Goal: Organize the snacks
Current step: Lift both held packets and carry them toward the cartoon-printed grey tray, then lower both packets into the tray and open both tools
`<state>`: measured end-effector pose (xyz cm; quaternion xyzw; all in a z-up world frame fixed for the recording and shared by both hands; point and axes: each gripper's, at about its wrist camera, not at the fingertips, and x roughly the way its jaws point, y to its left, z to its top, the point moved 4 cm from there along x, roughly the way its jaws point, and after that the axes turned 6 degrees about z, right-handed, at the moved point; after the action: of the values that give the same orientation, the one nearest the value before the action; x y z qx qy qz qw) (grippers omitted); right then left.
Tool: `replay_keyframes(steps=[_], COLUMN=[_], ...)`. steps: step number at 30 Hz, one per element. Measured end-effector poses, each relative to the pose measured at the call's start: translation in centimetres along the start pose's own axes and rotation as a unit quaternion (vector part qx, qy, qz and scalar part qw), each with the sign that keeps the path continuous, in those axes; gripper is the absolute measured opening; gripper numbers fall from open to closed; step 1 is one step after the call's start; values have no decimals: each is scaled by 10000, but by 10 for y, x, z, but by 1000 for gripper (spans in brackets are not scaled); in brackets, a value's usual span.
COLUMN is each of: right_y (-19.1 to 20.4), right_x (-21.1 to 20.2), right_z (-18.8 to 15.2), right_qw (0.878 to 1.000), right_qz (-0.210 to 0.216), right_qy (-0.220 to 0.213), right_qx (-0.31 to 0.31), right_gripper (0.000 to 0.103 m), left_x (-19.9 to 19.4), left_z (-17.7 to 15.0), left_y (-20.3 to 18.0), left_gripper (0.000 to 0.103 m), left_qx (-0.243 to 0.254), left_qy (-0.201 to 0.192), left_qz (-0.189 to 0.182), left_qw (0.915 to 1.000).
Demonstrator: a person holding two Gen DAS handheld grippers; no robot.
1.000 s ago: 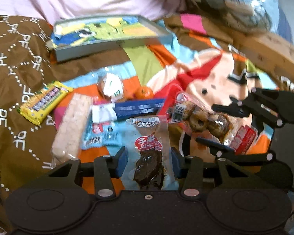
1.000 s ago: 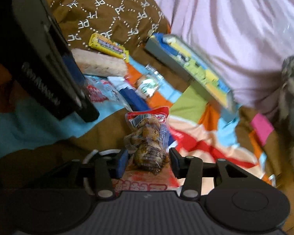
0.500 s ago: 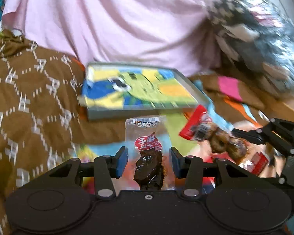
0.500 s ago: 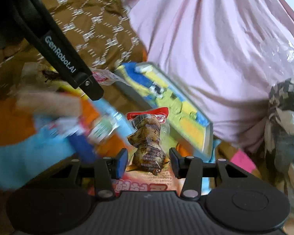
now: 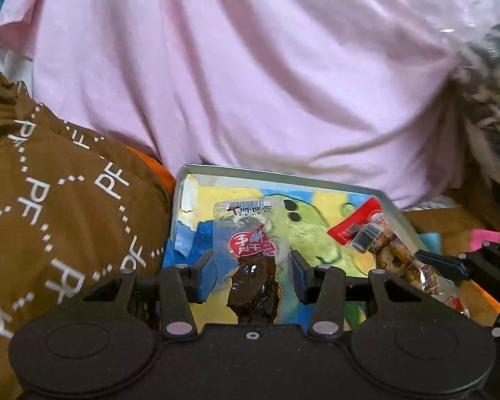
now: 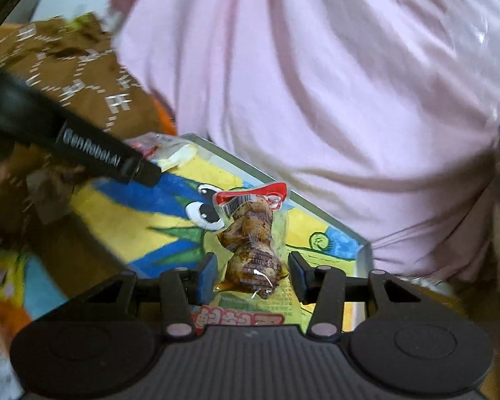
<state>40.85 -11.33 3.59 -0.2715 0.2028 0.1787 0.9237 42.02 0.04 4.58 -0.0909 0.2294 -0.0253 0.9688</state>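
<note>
Both packets hang over the cartoon tray [image 5: 391, 208]: my left gripper [image 5: 250, 275] grasps the dark jerky packet [image 5: 251, 256], my right gripper [image 6: 251, 276] the brown snack packet [image 6: 253, 240]. Next, I judge, lower and release.

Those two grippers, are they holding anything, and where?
Left gripper holds a dark snack packet by its lower end; right gripper, a red-topped packet likewise.

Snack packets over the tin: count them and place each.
2: dark jerky packet in the left gripper; red-topped packet in the right gripper. Others may be hidden.
</note>
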Motion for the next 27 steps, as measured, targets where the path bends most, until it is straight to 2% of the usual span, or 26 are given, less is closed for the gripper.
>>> replay_keyframes(steps=[7,10,13,15,17,19,21,24,27], right_y=[-7,-9,-14,-17,-22,-26,-28,-29,-26], right_x=[38,46,44,36,24,9,-9,-39,-71], right_z=[-2,-5,-4,-2,0,1,1,0,-6], right_qw=[9983,9962,9944,9938,9929,9911,9885,9844,9807], right_qz=[156,310,365,325,333,332,353,318,292], right_qy=[215,261,159,42,-144,-342,-560,-924,-1189], right_qx=[511,769,976,1066,1134,1242,1361,1464,1522], right_gripper=[53,56,65,78,84,87,93,101,103], left_x=[40,52,50,43,33,20,4,-23,-51], left_z=[-2,-6,-7,-5,-1,2,5,7,5], left_y=[0,-1,1,3,4,5,6,7,7], left_gripper=[48,48,61,68,70,77,88,96,102], left_qx=[-6,35,-80,-153,-172,-212,-251,-255,-215], left_qy=[335,603,622,578,515,426,266,57,-116], left_qz=[244,346,369,383,391,418,441,441,417], left_qw=[9991,9976,9974,9975,9978,9980,9984,9987,9988])
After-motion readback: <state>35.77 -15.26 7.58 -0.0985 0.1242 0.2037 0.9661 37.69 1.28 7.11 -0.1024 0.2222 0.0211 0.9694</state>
